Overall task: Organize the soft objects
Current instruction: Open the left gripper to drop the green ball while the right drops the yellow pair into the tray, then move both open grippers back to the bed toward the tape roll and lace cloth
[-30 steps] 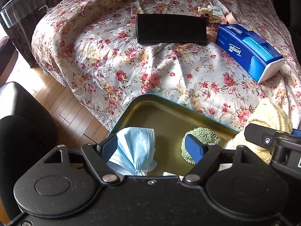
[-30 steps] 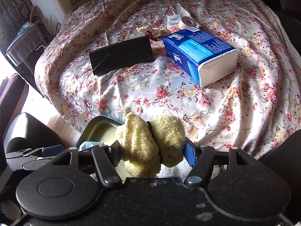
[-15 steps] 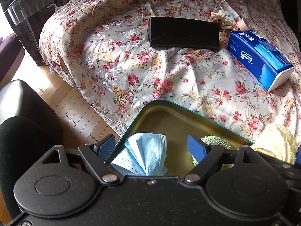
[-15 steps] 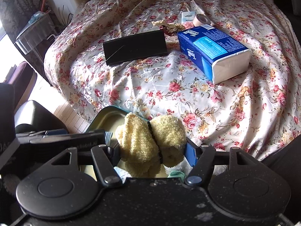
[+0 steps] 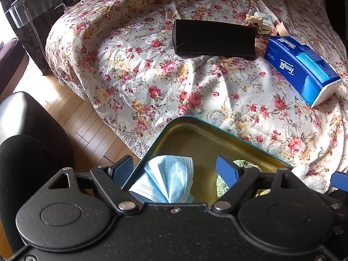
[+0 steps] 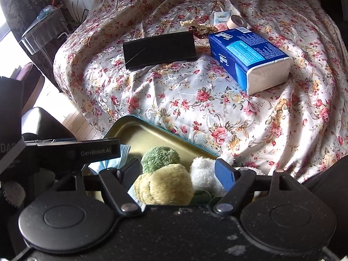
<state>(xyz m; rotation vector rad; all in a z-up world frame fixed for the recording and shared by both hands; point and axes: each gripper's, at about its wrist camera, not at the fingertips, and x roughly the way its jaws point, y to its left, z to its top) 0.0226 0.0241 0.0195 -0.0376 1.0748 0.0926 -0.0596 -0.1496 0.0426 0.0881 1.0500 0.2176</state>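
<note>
Over the tin tray (image 6: pixel 139 130) at the near edge of the bed (image 6: pixel 195 100), my right gripper (image 6: pixel 180 174) is opening, its jaws clear of the yellow plush (image 6: pixel 165 187) now lying low between them in the tray beside a green knit ball (image 6: pixel 159 158) and white plush (image 6: pixel 202 171). My left gripper (image 5: pixel 174 169) stands open over the blue face mask (image 5: pixel 167 178), also in the tray. The tissue pack (image 6: pixel 248 56), lengthwise away and nearer my right hand, looks the likely next pick.

tray (image 6: pixel 139 134): smooth metal, dull gold sheen
face mask (image 5: pixel 169 178): thin matt woven-look fabric
yellow ball (image 6: pixel 167 184): fuzzy plush
bedspread (image 6: pixel 195 100): glossy floral cloth
tissue pack (image 6: pixel 248 54): shiny plastic wrap
floor (image 5: pixel 71 117): polished wood
</note>
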